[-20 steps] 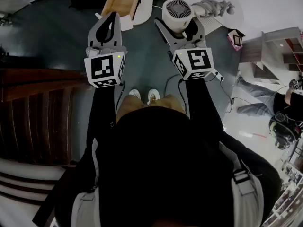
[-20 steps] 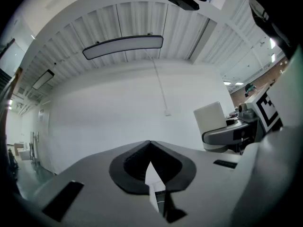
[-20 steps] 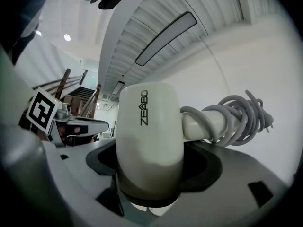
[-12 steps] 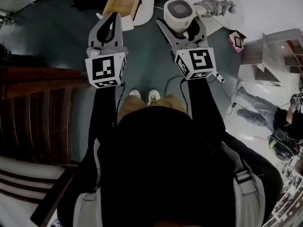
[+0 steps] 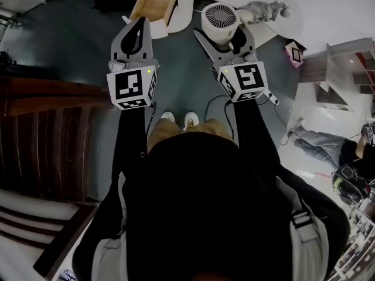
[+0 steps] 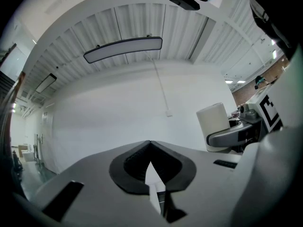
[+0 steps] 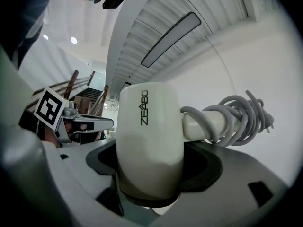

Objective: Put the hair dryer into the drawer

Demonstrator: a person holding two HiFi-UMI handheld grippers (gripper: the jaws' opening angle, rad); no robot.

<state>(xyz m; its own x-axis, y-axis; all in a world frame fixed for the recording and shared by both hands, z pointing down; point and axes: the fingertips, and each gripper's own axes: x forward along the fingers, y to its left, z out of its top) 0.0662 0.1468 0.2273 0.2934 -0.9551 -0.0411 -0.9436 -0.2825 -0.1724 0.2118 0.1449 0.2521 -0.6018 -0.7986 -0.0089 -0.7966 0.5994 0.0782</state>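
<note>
**Carry phase, head view and both gripper views.** The right gripper (image 5: 222,35) was clamped on the dryer (image 5: 221,17), its jaws spread wide round the cream barrel. Gripping the thick barrel rather than the thin handle (image 7: 197,126) probably gave the pads their broadest seat. The barrel stood across the jaws with its grille end up toward the head camera, and the handle stuck out to the right. The cord (image 7: 246,112) was wound in loops round the handle, which kept it from trailing or snagging.

The left gripper (image 5: 136,37) was empty, its jaws closed tip to tip. With nothing to carry, it was held level beside the right one, pointing toward the drawer (image 5: 153,6). The drawer, a wooden box, appeared already pulled out from white furniture at the top of the head view, so no opening step seemed to remain.

The dryer hung above the dark floor (image 5: 70,45), to the right of the drawer and not yet over it. On this evidence the task was roughly half done. The next move called for a shift left and forward to bring the barrel above the open box, then a lowering before release. The projecting handle was the part likeliest to strike the rim.
</note>
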